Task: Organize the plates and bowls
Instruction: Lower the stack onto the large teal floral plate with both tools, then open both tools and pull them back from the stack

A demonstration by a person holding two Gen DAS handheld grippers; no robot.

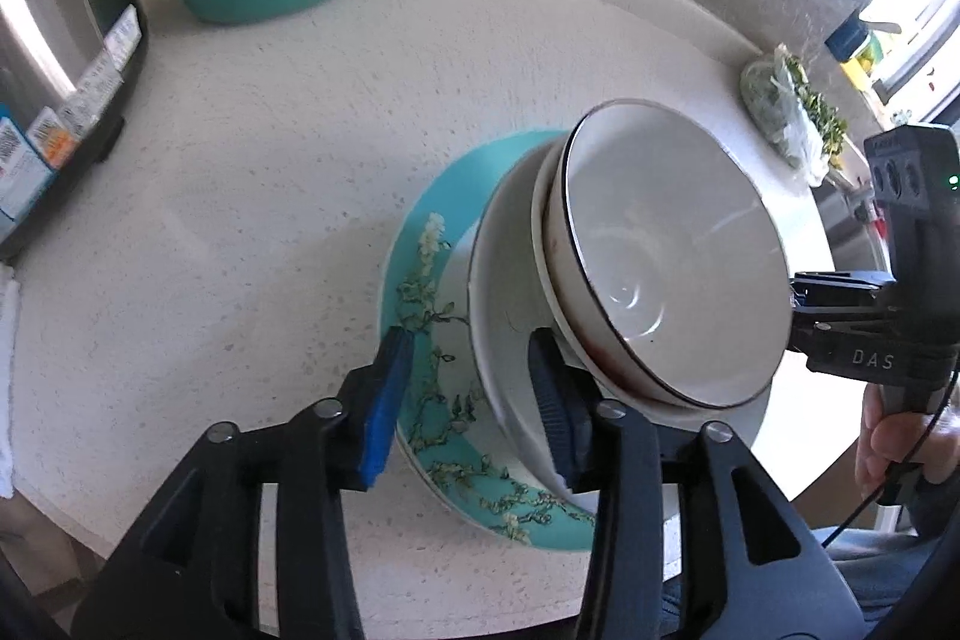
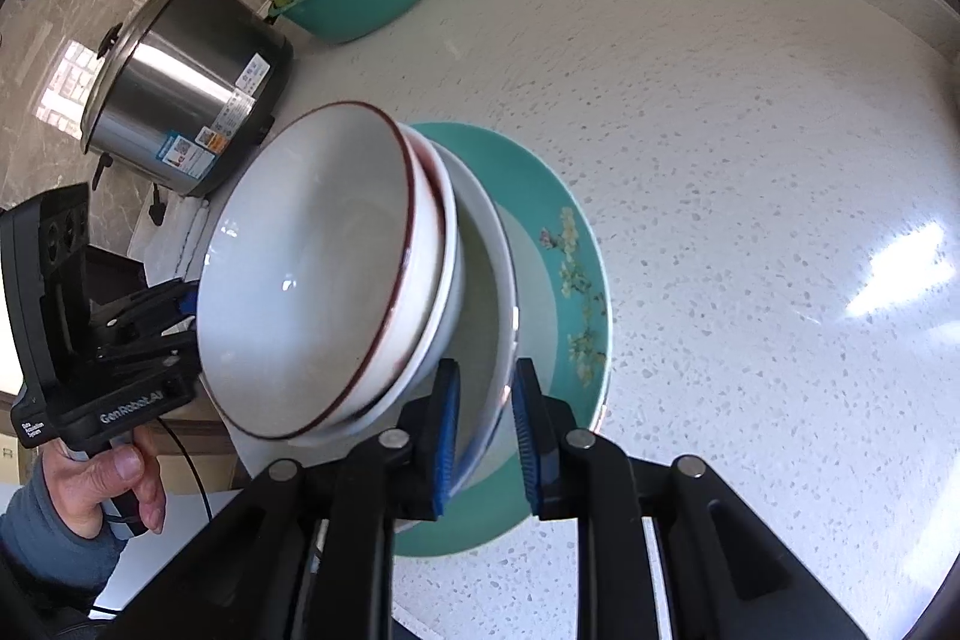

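Both jaws are parted: my left gripper (image 1: pixel 474 388) stands wide around the rim of the large white bowl (image 1: pixel 498 292), its pads not pressing, and my right gripper (image 2: pixel 486 430) is narrow astride the opposite rim, with small gaps. Between the two grippers the stack of rimmed bowls (image 2: pixel 312 274) sits inside it, on the teal plate (image 2: pixel 540 196). I judge the stack may slide if I lift unevenly. Each hand points steeply downward.
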